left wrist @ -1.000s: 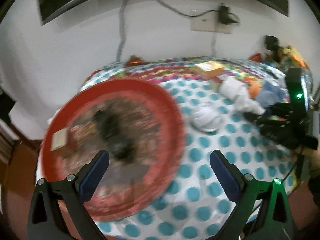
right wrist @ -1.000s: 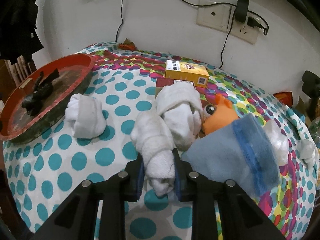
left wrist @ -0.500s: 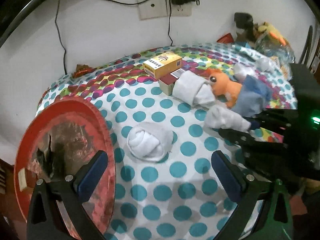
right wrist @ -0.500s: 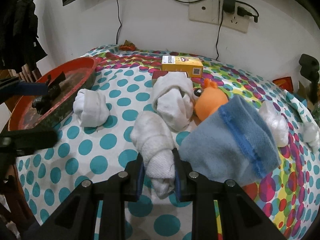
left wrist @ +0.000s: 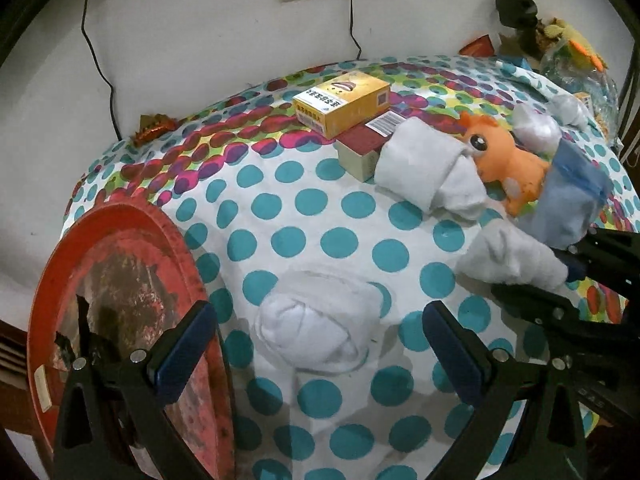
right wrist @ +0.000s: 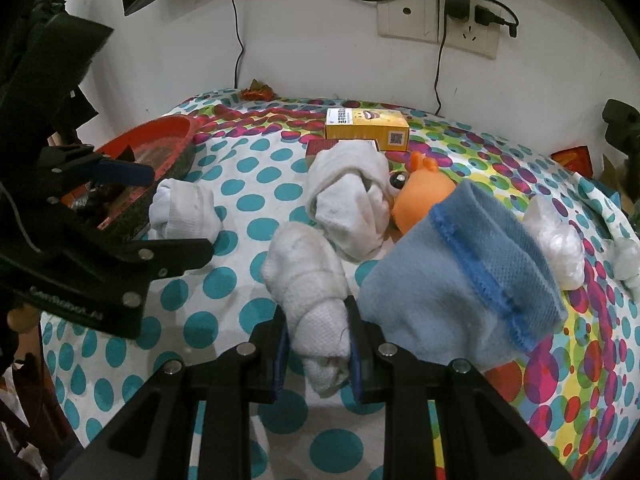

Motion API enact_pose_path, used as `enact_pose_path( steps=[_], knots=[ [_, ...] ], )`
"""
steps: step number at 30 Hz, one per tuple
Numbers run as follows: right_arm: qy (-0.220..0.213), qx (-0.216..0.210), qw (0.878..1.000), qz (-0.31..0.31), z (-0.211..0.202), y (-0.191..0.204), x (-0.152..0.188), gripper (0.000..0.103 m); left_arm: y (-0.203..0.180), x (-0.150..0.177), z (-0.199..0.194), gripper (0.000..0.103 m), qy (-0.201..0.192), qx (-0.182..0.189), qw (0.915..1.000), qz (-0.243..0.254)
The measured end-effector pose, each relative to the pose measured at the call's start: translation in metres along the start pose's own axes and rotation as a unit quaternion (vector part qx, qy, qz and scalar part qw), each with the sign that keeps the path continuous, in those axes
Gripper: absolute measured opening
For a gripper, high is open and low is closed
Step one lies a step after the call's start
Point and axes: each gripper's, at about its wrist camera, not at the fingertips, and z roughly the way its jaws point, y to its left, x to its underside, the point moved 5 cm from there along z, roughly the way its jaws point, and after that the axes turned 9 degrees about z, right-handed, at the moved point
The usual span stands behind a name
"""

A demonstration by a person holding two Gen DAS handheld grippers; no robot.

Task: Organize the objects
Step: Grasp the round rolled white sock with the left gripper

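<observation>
My left gripper (left wrist: 320, 344) is open and hangs over a balled white sock (left wrist: 316, 332) that lies on the dotted tablecloth, one finger on each side and apart from it. My right gripper (right wrist: 320, 344) is shut on the end of a rolled white sock (right wrist: 308, 276), which rests on the cloth. In the left wrist view that sock (left wrist: 512, 260) and the right gripper (left wrist: 572, 276) sit at the right. A second rolled white sock (right wrist: 352, 196), an orange toy (right wrist: 424, 196) and a blue sock (right wrist: 460, 272) lie just beyond.
A red round tray (left wrist: 120, 280) with dark scraps lies at the table's left edge, partly under my left finger. A yellow box (left wrist: 344, 100) and a dark red box (left wrist: 360, 148) stand near the wall. White wads (right wrist: 556, 240) and clutter fill the far right.
My left gripper has swung right from above the red tray to above the balled white sock, and dropped lower. The right gripper has stayed shut on the rolled sock.
</observation>
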Motion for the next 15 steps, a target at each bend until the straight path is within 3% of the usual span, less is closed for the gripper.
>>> enact_pose_path(
  steps=[7,9,12,15],
  knots=[
    [0.003,-0.008,1.0,0.008,0.001,-0.002,0.0,0.024,-0.009,-0.003,0.008,0.099,0.0,-0.008,0.9995,0.03],
    [0.003,-0.009,1.0,0.01,0.001,-0.002,0.0,0.024,-0.013,-0.001,0.013,0.088,0.009,0.021,0.9994,0.026],
    [0.003,-0.012,1.0,0.013,0.001,-0.003,0.0,0.024,-0.013,0.003,0.015,0.08,0.007,0.019,0.9997,0.015],
    [0.004,-0.016,1.0,0.017,0.001,-0.004,0.0,0.024,-0.004,0.004,0.014,0.062,0.005,0.018,0.9998,-0.01]
  ],
)
